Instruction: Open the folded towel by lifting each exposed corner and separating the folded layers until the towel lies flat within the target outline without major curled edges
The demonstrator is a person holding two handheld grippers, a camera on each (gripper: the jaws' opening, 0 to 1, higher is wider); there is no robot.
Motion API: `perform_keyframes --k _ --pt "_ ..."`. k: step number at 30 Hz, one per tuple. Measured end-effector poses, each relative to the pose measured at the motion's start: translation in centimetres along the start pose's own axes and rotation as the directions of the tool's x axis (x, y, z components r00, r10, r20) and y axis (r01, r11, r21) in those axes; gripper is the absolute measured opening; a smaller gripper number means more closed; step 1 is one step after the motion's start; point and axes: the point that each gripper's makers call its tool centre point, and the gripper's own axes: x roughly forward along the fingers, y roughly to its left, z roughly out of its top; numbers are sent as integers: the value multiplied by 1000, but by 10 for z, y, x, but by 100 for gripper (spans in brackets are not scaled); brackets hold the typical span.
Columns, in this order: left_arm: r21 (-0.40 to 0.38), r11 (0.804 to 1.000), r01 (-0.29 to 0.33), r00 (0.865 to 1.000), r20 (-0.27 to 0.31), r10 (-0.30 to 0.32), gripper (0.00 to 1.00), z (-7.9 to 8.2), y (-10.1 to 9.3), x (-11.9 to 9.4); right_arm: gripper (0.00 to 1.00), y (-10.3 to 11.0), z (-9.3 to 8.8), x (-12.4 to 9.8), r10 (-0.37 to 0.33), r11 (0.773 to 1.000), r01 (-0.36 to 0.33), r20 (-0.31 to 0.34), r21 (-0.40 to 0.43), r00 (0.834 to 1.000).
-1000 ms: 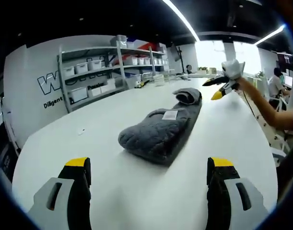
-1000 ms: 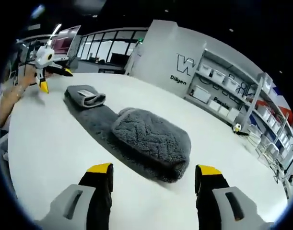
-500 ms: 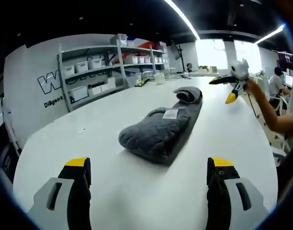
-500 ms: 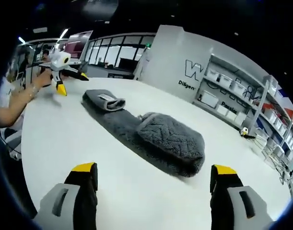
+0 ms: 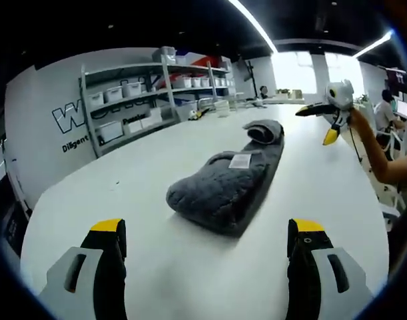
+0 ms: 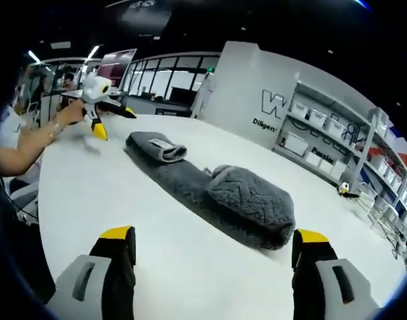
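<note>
**Towel ahead of both open grippers, still folded**

Your left gripper point(image 5: 206, 243) hangs with jaws spread wide, holding nothing; your right gripper point(image 6: 215, 257) stands the same. The grey towel point(image 5: 224, 183) lies on the white table point(image 5: 123, 193), well ahead of both, touching neither. Its long axis runs away from you, bulky folded end nearest, smaller rolled end far. A white patch on it is possibly a label.
</note>
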Motion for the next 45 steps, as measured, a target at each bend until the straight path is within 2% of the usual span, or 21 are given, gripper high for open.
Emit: perform_keyframes --k 2,4,5,9,15,17,19,22,26,31,33,35,41,45 --pt "19 1000 -20 1000 2 20 99 5 -1 0 99 0 3 -3 -6 1000 6 13 5 1000" --pt "69 995 -78 997 -12 79 99 11 3 -2 99 1 6 -4 -7 1000 7 21 6 1000" --pt "73 993 -88 996 -12 89 99 15 1 -1 99 2 8 -5 -3 1000 3 25 1 1000" --pt "54 996 -64 998 6 64 99 30 -12 9 99 7 9 -5 7 1000 -7 23 -12 1000" --pt "116 992 -40 999 -26 44 95 41 -29 32 99 10 11 -7 17 1000 -16 31 -13 999" --pt "120 993 -12 1000 -11 13 94 48 -39 37 98 10 11 -7 19 1000 -19 32 -15 999" --pt "93 995 24 999 30 -27 91 60 -51 45 99 12 12 -7 24 1000 -23 33 -13 999" --pt "99 995 25 999 39 -29 85 67 -57 55 98 13 13 -8 26 1000 -26 41 -11 999" --pt "152 988 22 999 29 -27 79 69 -64 68 98 15 14 -8 33 999 -33 52 -6 998" --pt "157 987 39 999 28 -44 72 72 -72 83 98 17 15 -8 41 999 -40 55 -13 998" --pt "174 985 24 999 39 -32 64 74 -72 89 98 18 15 -8 44 999 -43 55 -14 998" --pt "186 982 22 1000 18 -26 59 72 -71 94 97 20 14 -8 48 999 -48 55 -14 997" --pt "210 977 34 999 -6 -33 55 67 -78 106 97 22 10 -6 60 998 -60 42 -19 997" --pt "237 971 14 1000 -9 -12 43 69 -77 112 97 25 9 -4 70 997 -69 41 -16 997"
